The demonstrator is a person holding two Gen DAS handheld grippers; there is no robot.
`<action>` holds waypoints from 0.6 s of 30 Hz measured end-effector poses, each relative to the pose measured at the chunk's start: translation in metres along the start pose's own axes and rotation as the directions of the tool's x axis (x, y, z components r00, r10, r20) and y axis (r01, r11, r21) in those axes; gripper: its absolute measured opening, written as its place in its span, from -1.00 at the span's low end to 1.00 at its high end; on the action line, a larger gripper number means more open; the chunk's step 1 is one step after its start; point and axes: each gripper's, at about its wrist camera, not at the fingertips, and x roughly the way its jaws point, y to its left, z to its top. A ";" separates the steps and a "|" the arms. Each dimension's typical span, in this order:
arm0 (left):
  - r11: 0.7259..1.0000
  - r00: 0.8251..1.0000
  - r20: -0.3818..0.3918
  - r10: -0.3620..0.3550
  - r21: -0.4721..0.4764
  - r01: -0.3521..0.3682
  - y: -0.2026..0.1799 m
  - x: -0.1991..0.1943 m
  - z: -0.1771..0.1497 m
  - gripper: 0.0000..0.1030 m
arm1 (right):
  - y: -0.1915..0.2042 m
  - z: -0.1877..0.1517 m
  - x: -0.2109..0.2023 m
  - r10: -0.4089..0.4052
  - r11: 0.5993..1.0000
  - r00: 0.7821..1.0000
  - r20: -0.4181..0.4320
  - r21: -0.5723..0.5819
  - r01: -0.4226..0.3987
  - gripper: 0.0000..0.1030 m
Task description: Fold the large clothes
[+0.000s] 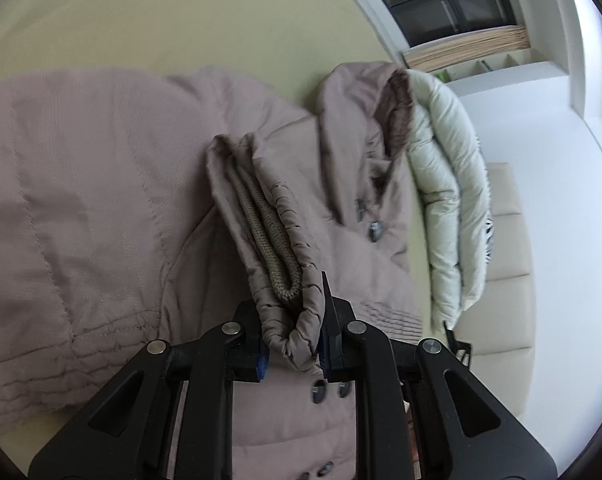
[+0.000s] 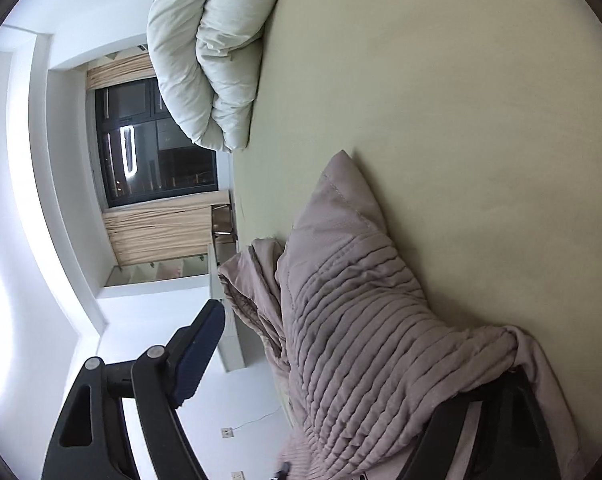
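Note:
A large mauve padded coat (image 1: 101, 208) lies spread on a pale green bed (image 1: 181, 20). Its collar (image 1: 365, 120) with dark lining points toward the bedding, and dark buttons (image 1: 375, 230) run down the front. My left gripper (image 1: 293, 344) is shut on the sleeve cuff (image 1: 277, 248), whose knitted inner cuff shows between the folds, held over the coat's front. In the right wrist view my right gripper (image 2: 341, 384) is open. A gathered, ribbed part of the coat (image 2: 361, 332) lies between its fingers and drapes over the right finger (image 2: 501, 412). The left finger (image 2: 197, 352) is bare.
A folded pale duvet (image 1: 441, 184) lies at the head of the bed, also in the right wrist view (image 2: 205, 52). A beige padded headboard (image 1: 505, 264) stands behind it. A dark window (image 2: 157, 144) with beige curtains and white walls lie beyond the bed edge.

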 end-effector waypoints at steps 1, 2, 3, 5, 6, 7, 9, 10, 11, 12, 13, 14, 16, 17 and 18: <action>1.000 1.000 -0.003 0.016 -0.006 -0.016 0.005 0.007 0.001 -0.68 | -0.002 -0.001 -0.001 0.001 1.000 1.000 -0.001 -0.010 -0.001 0.44; 1.000 1.000 -0.007 0.029 -0.008 -0.029 0.010 0.012 0.001 -0.68 | -0.003 0.001 -0.001 -0.002 1.000 1.000 -0.010 -0.030 0.002 0.39; 0.999 0.999 -0.013 0.040 -0.008 -0.040 0.015 0.018 0.000 -0.67 | -0.003 0.000 -0.003 -0.009 0.998 1.000 -0.024 -0.059 0.007 0.30; 0.999 0.999 -0.023 0.046 -0.003 -0.046 0.018 0.026 0.002 -0.67 | -0.006 -0.002 -0.018 -0.032 0.995 0.998 -0.048 -0.101 0.027 0.27; 0.999 0.998 -0.023 0.050 0.007 -0.050 0.023 0.027 0.001 -0.66 | -0.002 -0.007 -0.023 -0.060 0.991 0.996 -0.060 -0.126 0.052 0.28; 0.998 0.998 -0.022 0.059 0.017 -0.059 0.021 0.029 0.001 -0.65 | 0.003 -0.014 -0.033 -0.093 0.985 0.993 -0.067 -0.152 0.082 0.29; 0.997 0.997 -0.019 0.068 0.032 -0.068 0.024 0.032 0.000 -0.65 | 0.016 -0.034 -0.056 -0.118 0.979 0.990 -0.077 -0.178 0.103 0.46; 0.997 0.997 -0.021 0.070 0.035 -0.069 0.023 0.034 0.000 -0.65 | 0.025 -0.043 -0.066 -0.117 0.975 0.990 -0.079 -0.198 0.099 0.52; 0.997 0.997 -0.021 0.069 0.038 -0.068 0.028 0.031 0.000 -0.64 | 0.037 -0.052 -0.074 -0.104 0.968 0.992 -0.076 -0.237 0.084 0.53; 0.997 0.997 -0.021 0.068 0.039 -0.067 0.030 0.031 -0.001 -0.64 | 0.051 -0.059 -0.078 -0.088 0.956 0.994 -0.071 -0.287 0.064 0.55; 0.997 0.998 -0.022 0.066 0.038 -0.065 0.030 0.033 -0.001 -0.64 | 0.065 -0.064 -0.077 -0.077 0.941 0.995 -0.067 -0.336 0.050 0.56; 0.997 0.998 -0.021 0.065 0.036 -0.064 0.029 0.033 -0.001 -0.64 | 0.077 -0.066 -0.071 -0.074 0.926 0.995 -0.072 -0.376 0.042 0.56; 0.997 0.998 -0.019 0.067 0.041 -0.066 0.031 0.027 -0.004 -0.63 | 0.096 -0.062 -0.048 -0.074 0.898 0.994 -0.084 -0.440 0.029 0.56; 0.997 0.998 -0.019 0.068 0.042 -0.067 0.030 0.029 -0.003 -0.63 | 0.099 -0.060 -0.039 -0.071 0.892 0.994 -0.084 -0.452 0.026 0.56; 0.997 0.998 -0.020 0.067 0.043 -0.066 0.035 0.021 -0.006 -0.63 | 0.100 -0.053 -0.025 -0.083 0.886 0.993 -0.088 -0.463 0.033 0.56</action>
